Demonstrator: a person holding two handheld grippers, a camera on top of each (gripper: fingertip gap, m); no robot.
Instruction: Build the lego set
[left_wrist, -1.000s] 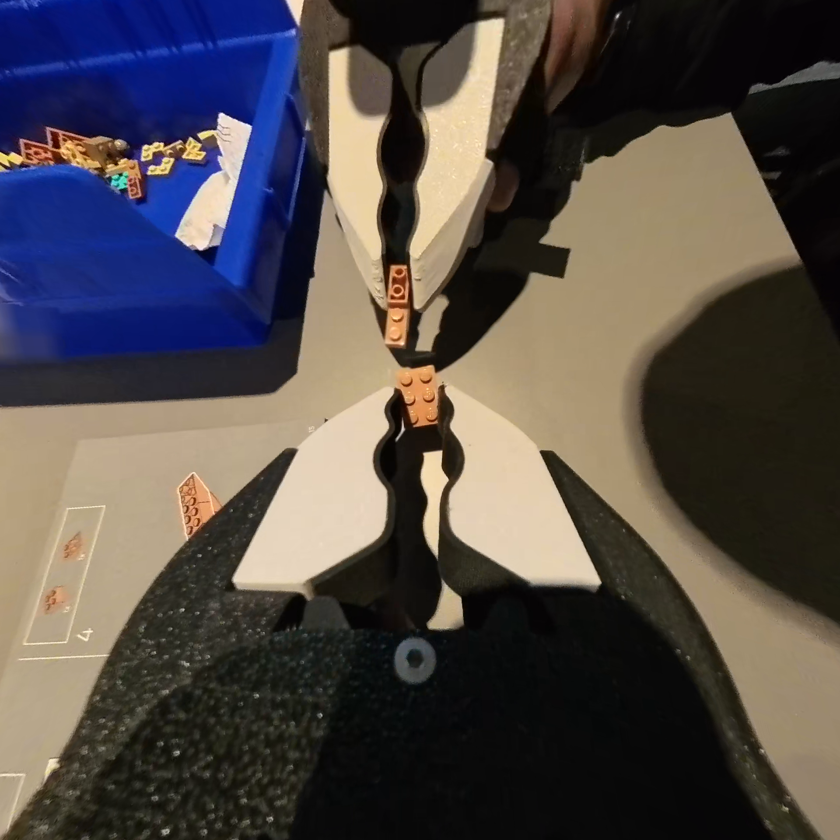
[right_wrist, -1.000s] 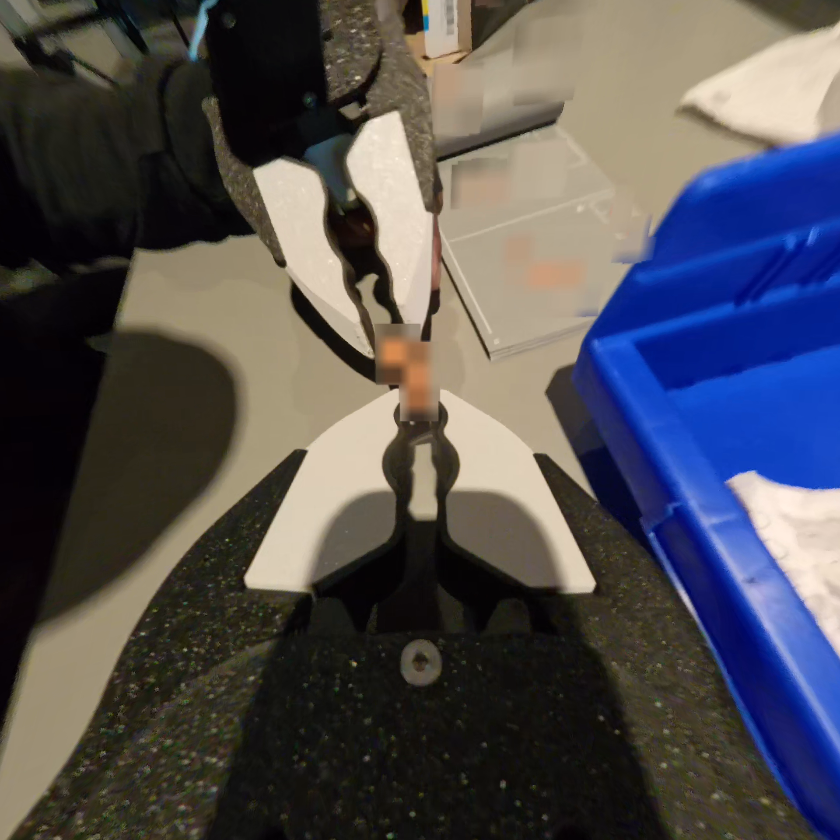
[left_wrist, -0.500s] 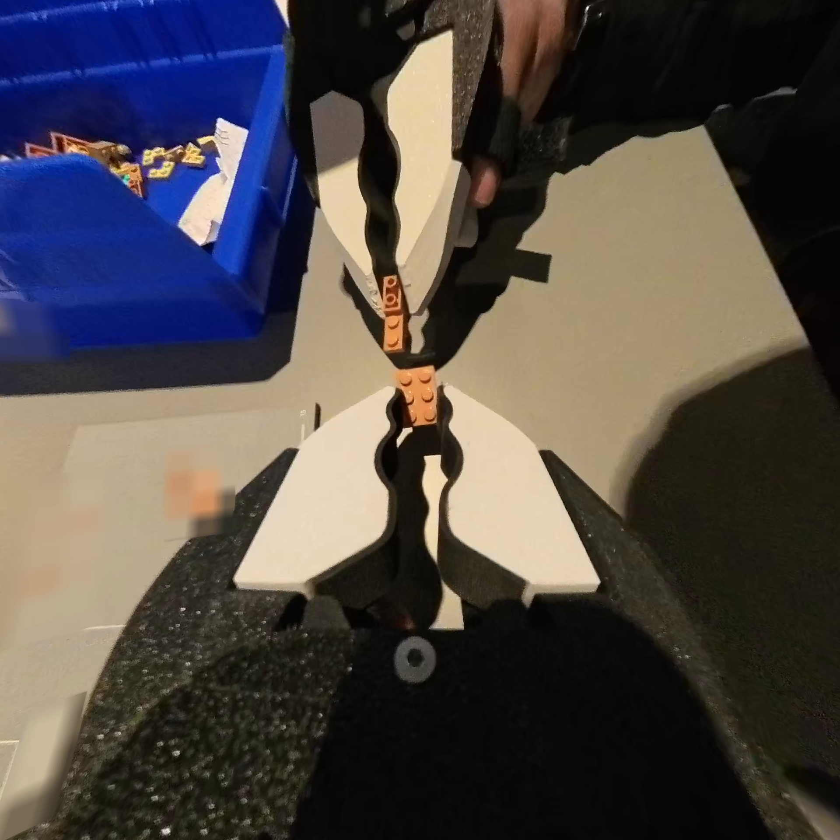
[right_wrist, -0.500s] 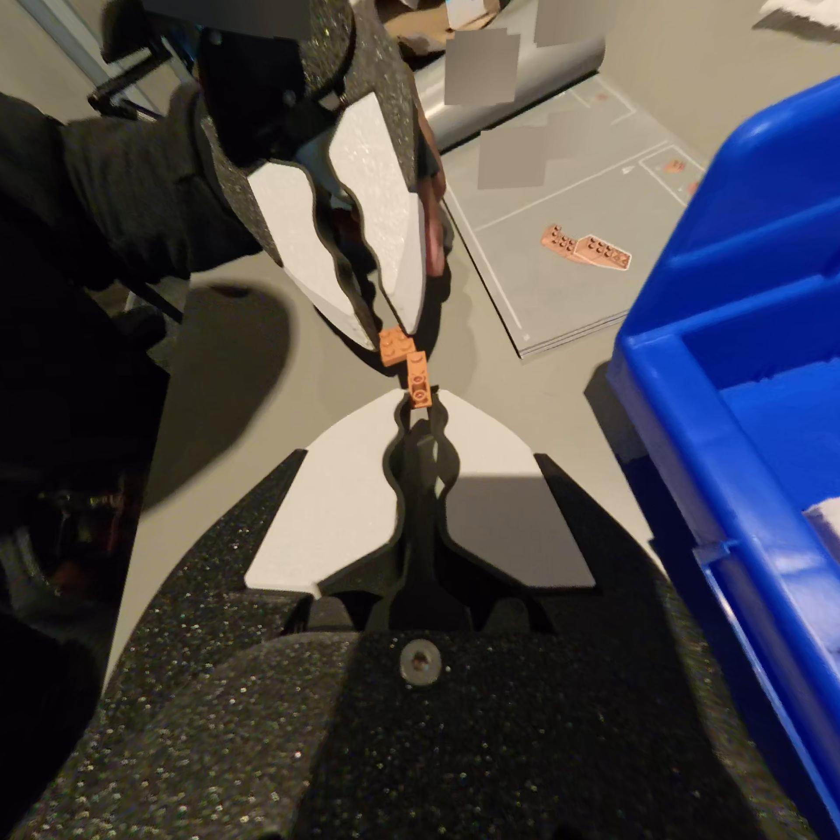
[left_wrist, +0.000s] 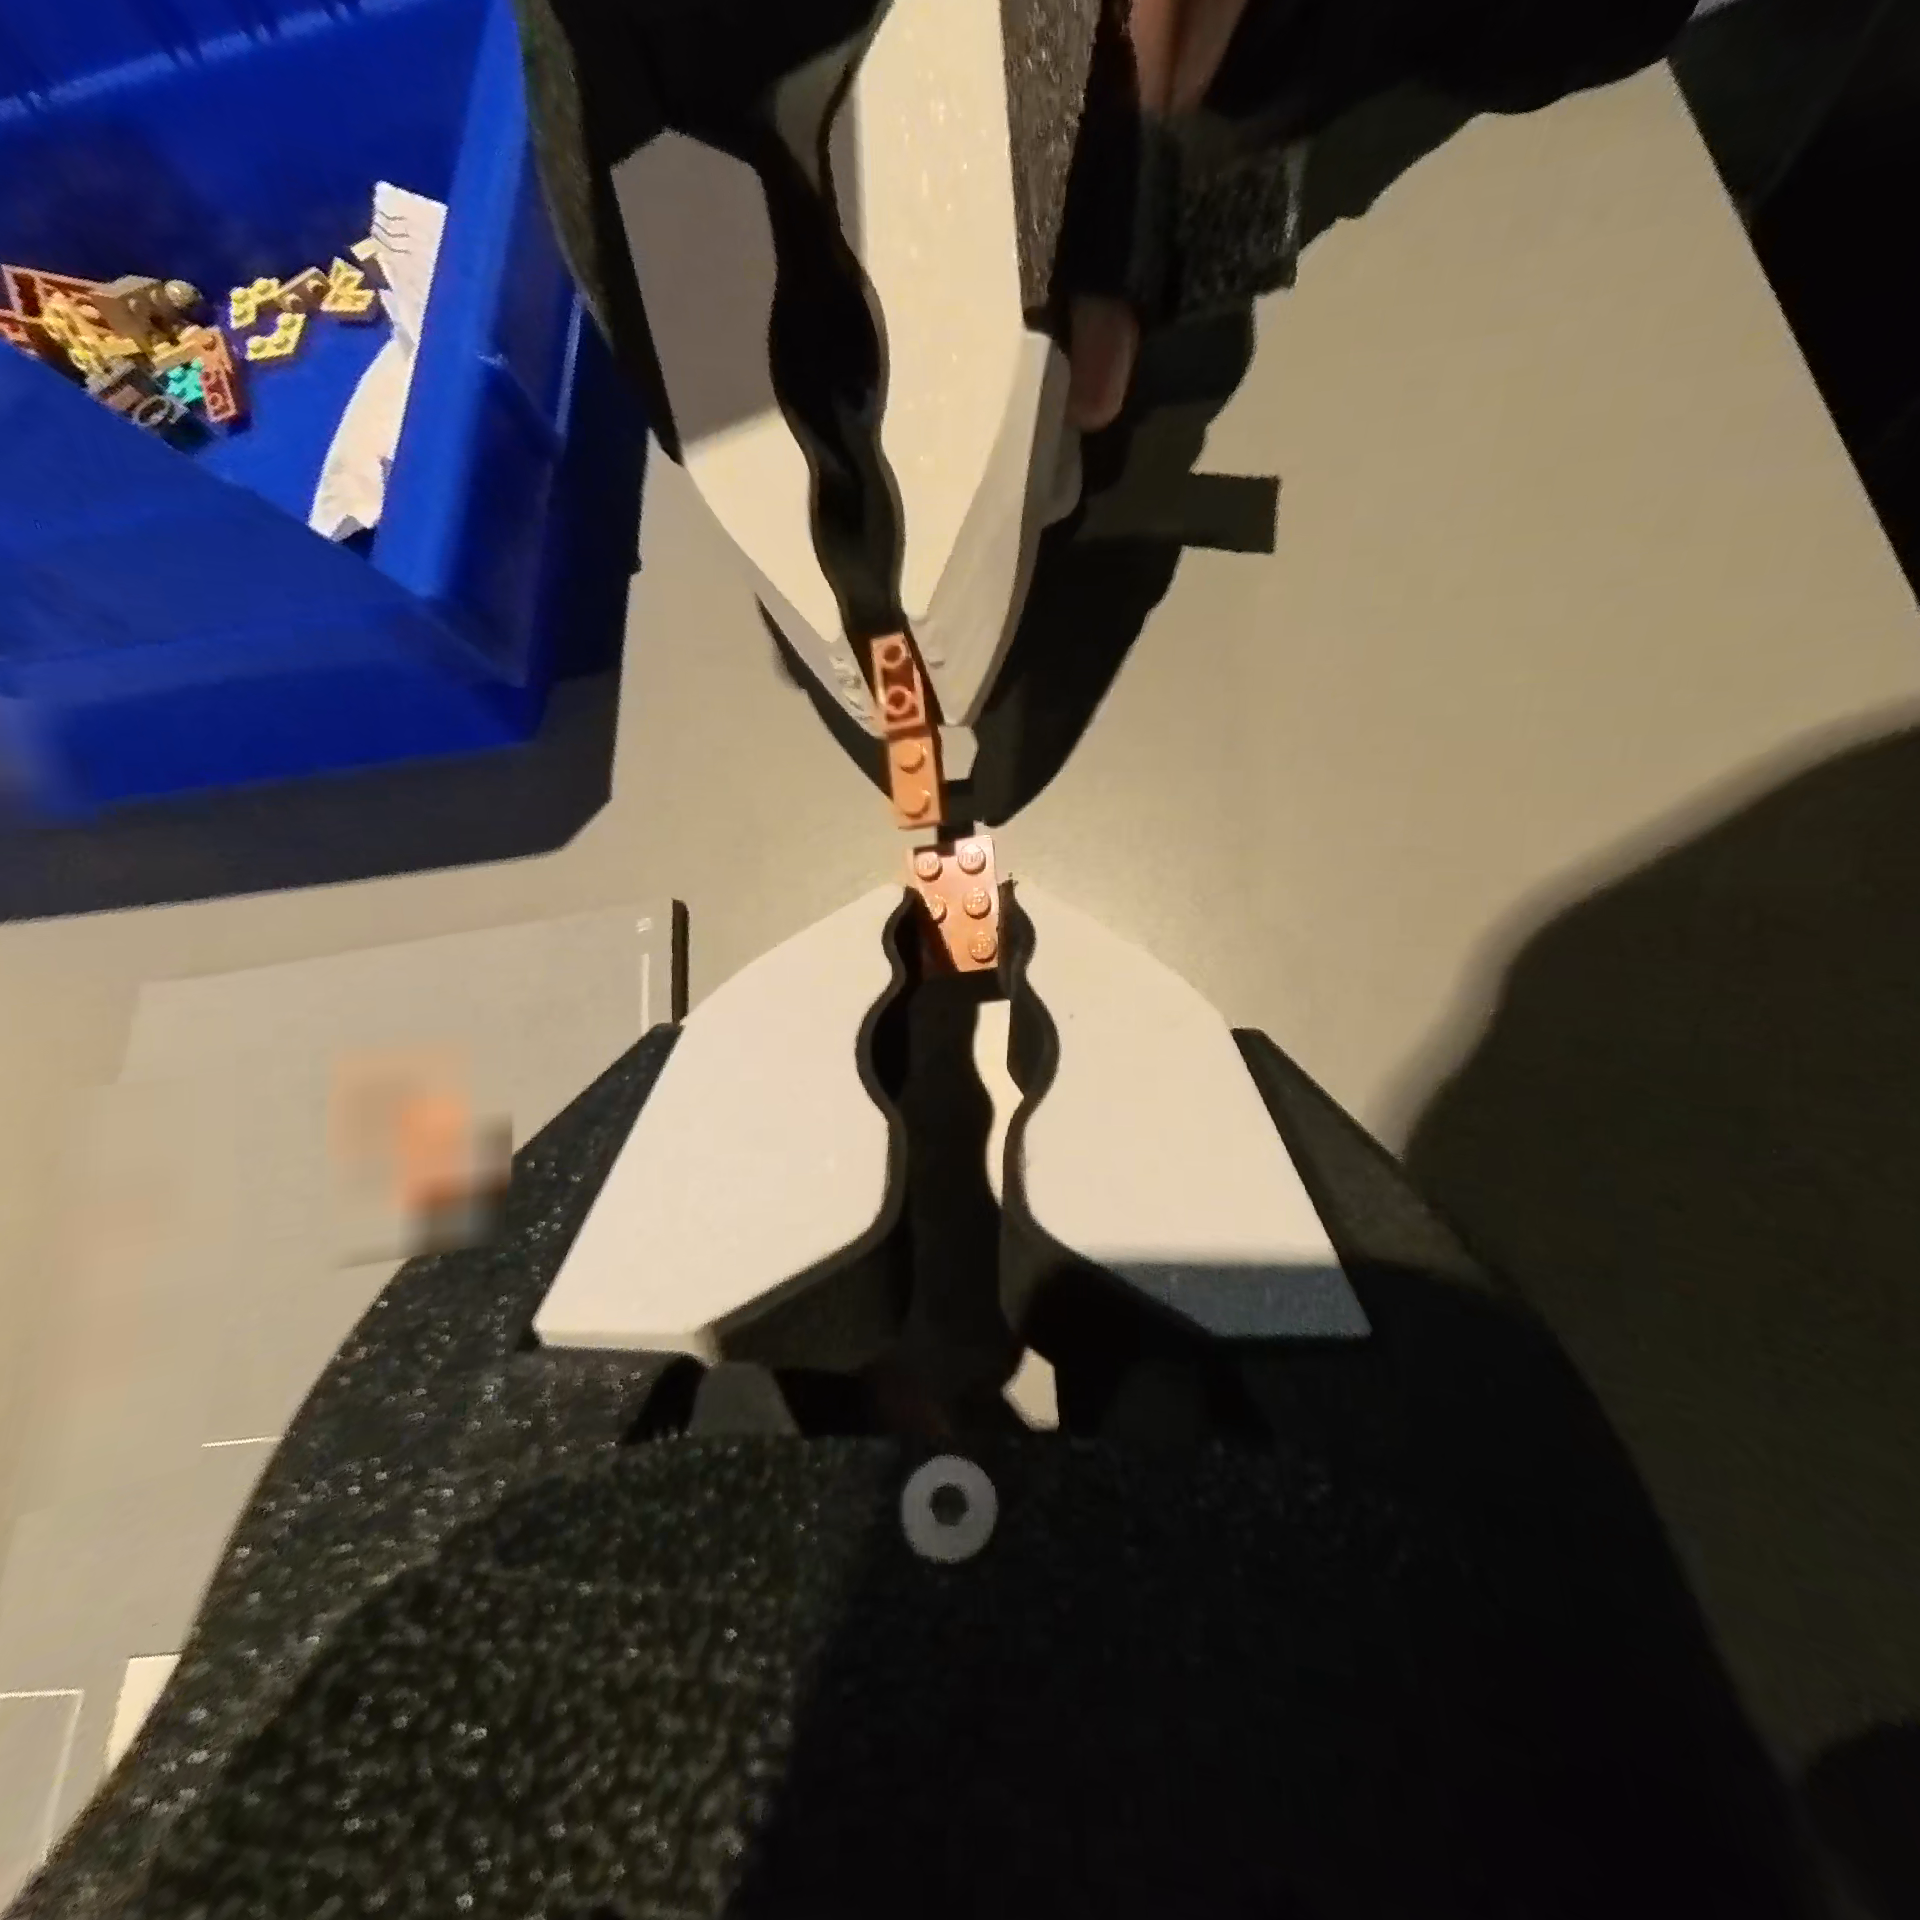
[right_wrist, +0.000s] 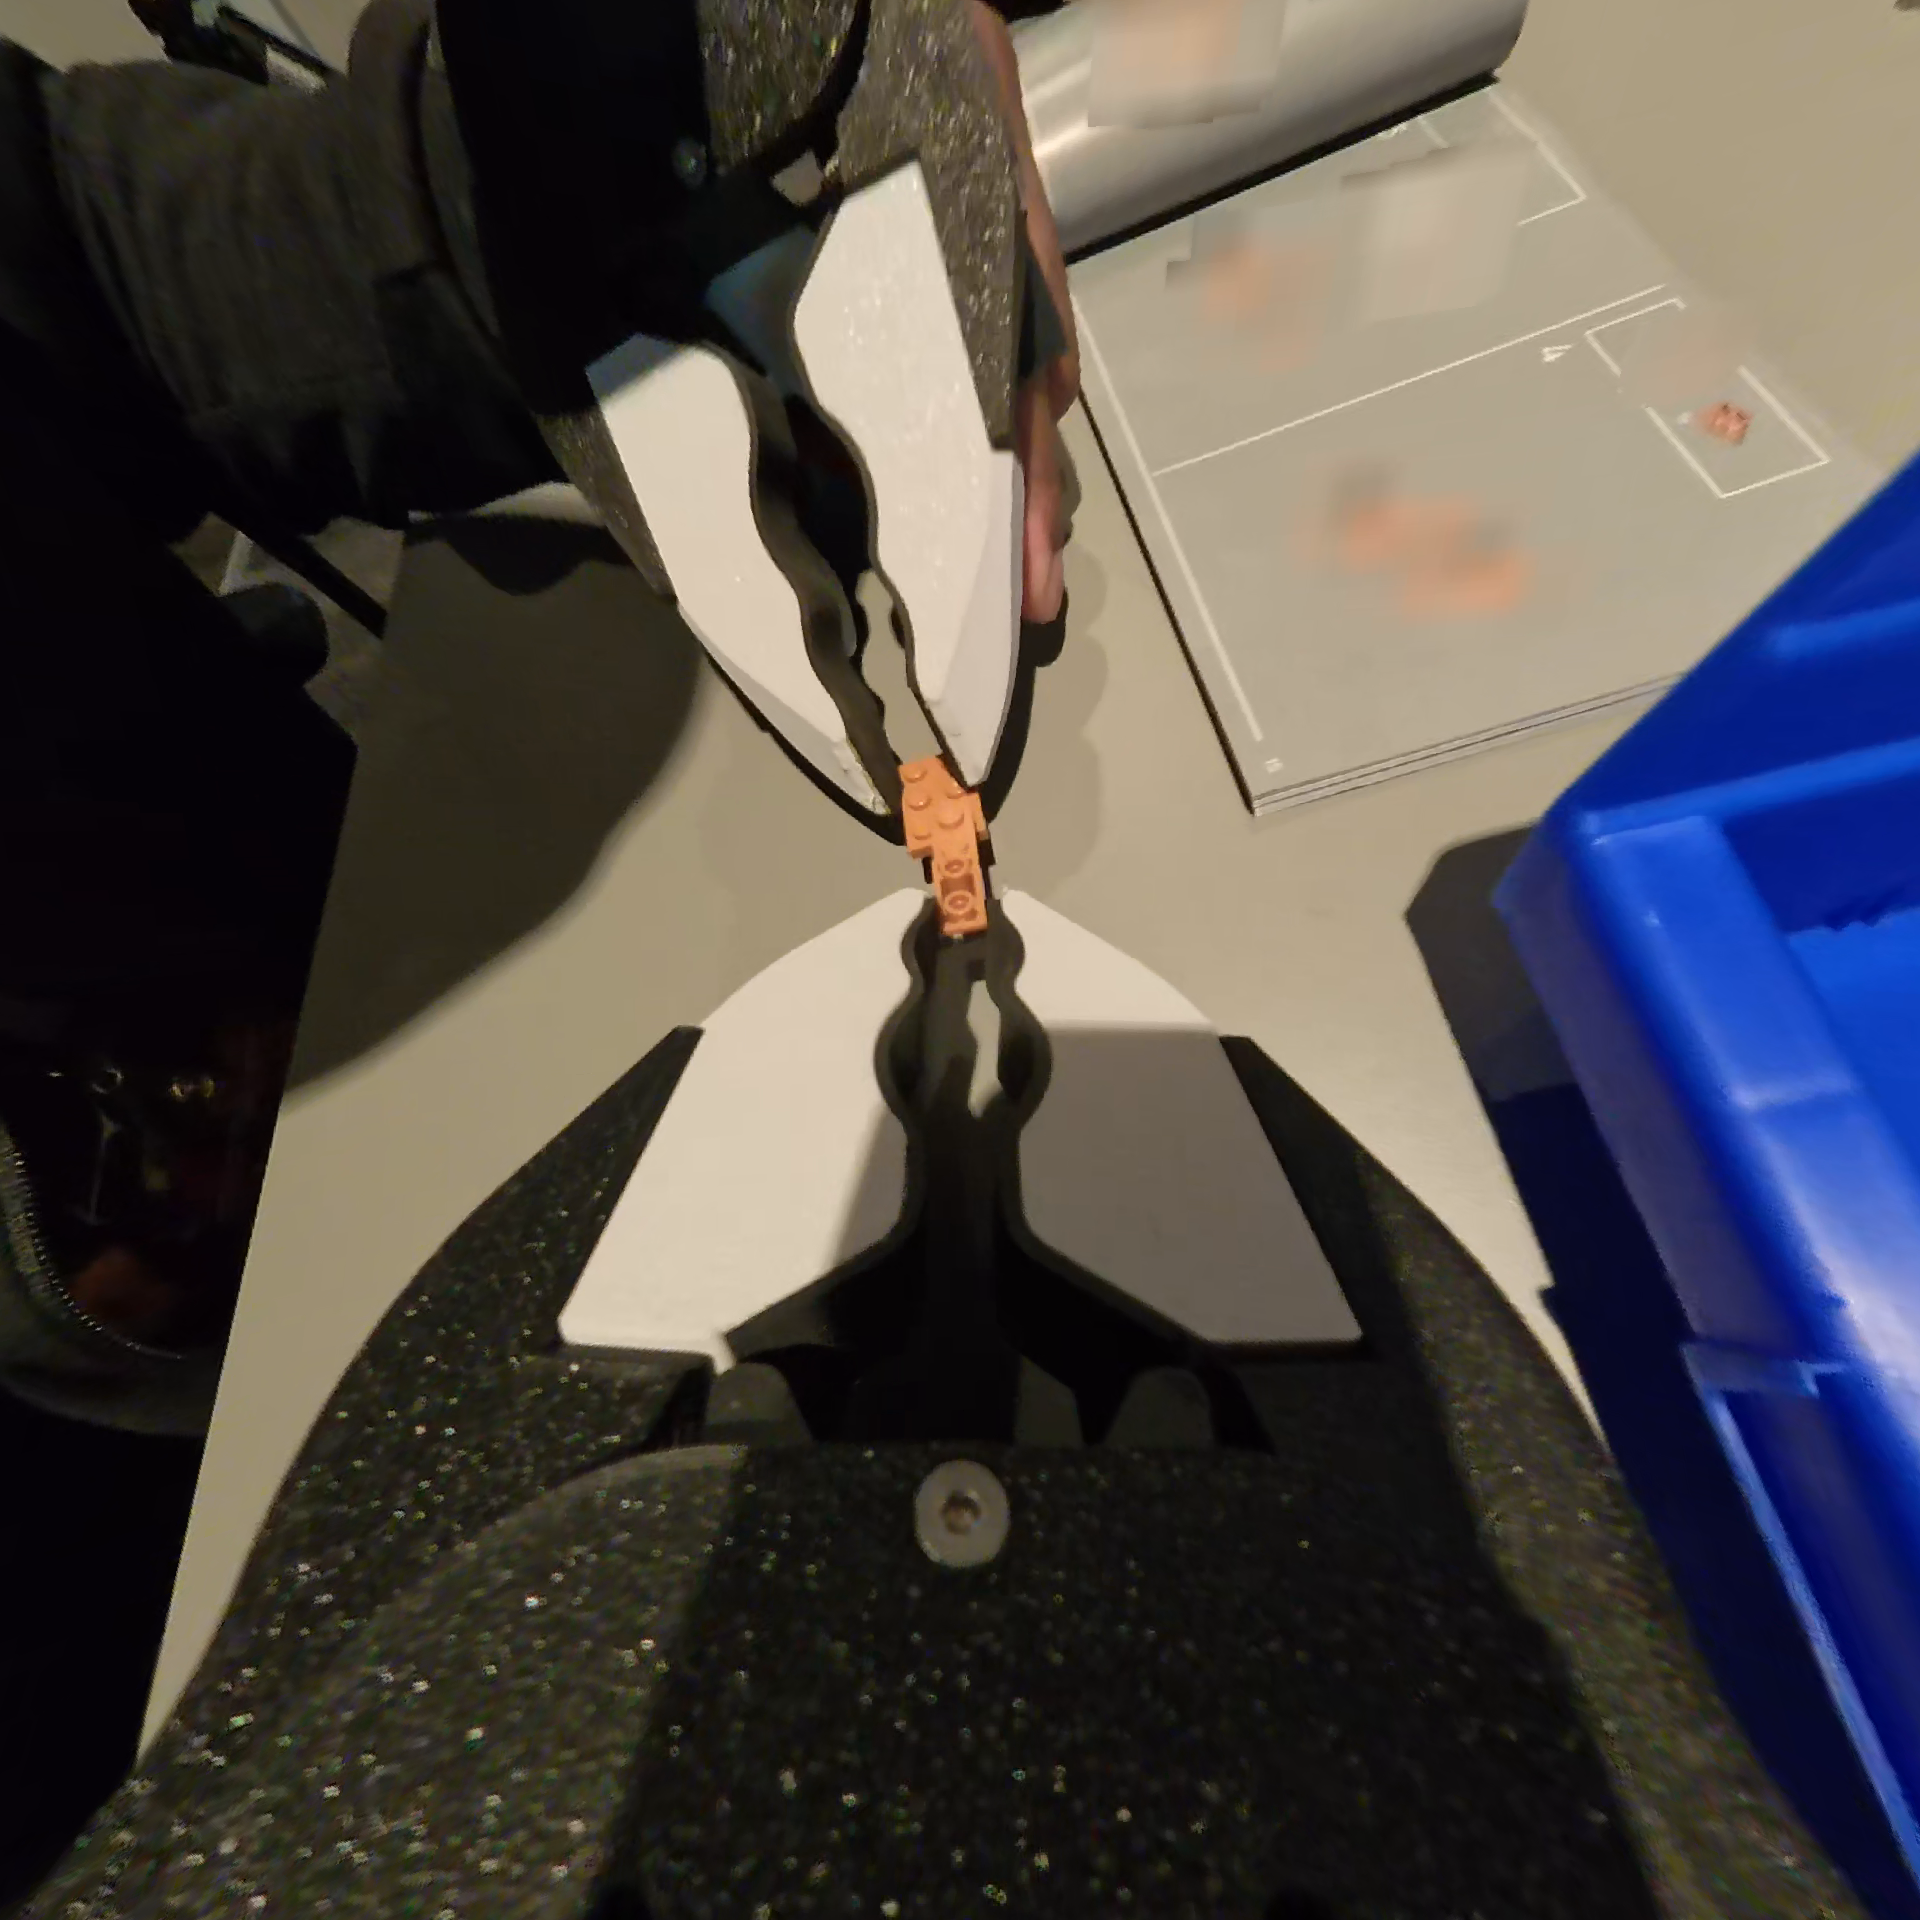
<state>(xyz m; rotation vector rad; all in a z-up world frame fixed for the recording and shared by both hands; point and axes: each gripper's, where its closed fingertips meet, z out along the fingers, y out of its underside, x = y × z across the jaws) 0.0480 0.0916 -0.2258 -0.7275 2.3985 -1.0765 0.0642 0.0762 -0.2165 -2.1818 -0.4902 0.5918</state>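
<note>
My grippers (left_wrist: 961, 914) have white wavy-edged fingers (left_wrist: 748, 1132), black speckled foam bodies, one central screw (right_wrist: 960, 1540); dark sleeve (right_wrist: 208, 260) at ten o'clock.

orange wedge plate (left_wrist: 961, 920) | studs up, held mid-air | narrow orange plate (left_wrist: 906, 743) | just beyond, ends nearly touching

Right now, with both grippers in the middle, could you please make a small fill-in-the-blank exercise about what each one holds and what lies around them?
1. The left gripper is shut on an orange wedge plate with ____ studs on top.
2. The right gripper is shut on a narrow ____ plate.
3. Loose pieces lie inside a ____ bin.
4. The open instruction booklet lies flat on the ____.

Missing words: five; orange; blue; table
</note>
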